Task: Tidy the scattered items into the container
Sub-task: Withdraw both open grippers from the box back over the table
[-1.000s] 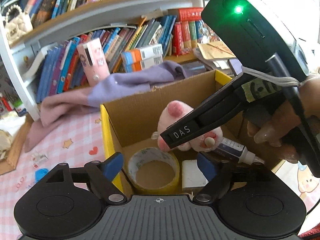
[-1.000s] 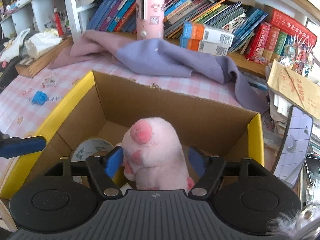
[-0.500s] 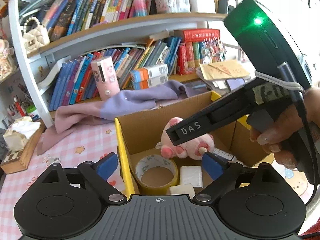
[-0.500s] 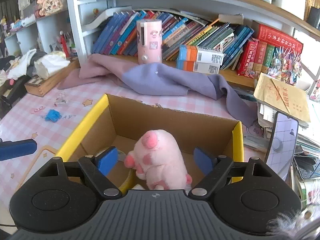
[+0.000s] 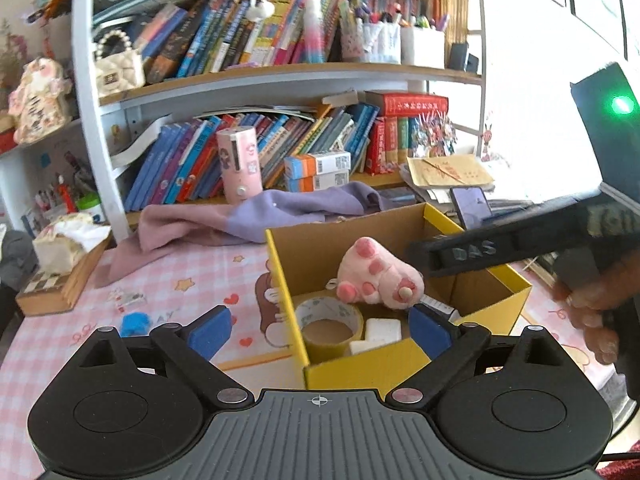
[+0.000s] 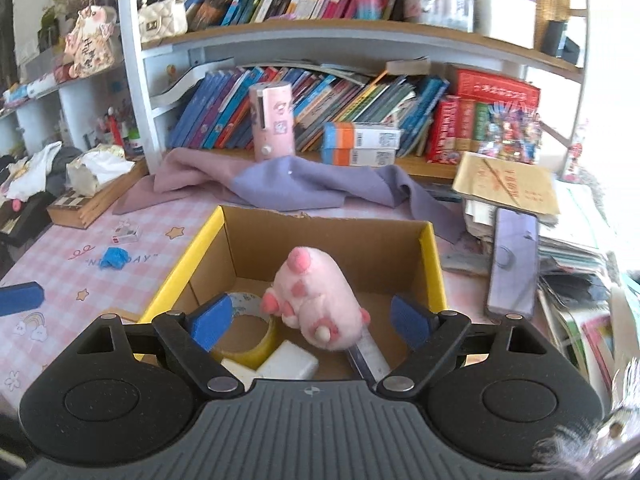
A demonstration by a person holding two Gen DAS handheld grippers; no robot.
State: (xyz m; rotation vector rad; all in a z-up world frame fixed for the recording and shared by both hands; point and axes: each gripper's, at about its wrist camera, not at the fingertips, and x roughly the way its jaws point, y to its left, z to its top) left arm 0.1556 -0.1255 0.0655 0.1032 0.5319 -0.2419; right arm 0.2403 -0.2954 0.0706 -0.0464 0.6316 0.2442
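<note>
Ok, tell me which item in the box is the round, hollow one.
The yellow tape roll, in the cardboard box's left corner beside the pink plush paw; the white blocks are flat and solid.

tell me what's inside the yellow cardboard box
Inside the cardboard box: a pink plush paw, a tape roll, white blocks and a small bottle partly under the plush. The floor beneath them is hidden.

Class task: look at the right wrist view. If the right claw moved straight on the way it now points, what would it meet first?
Most likely the pink plush paw in the cardboard box: it sits between the open right claw fingers, just ahead. Depth is uncertain in a fisheye view.
</note>
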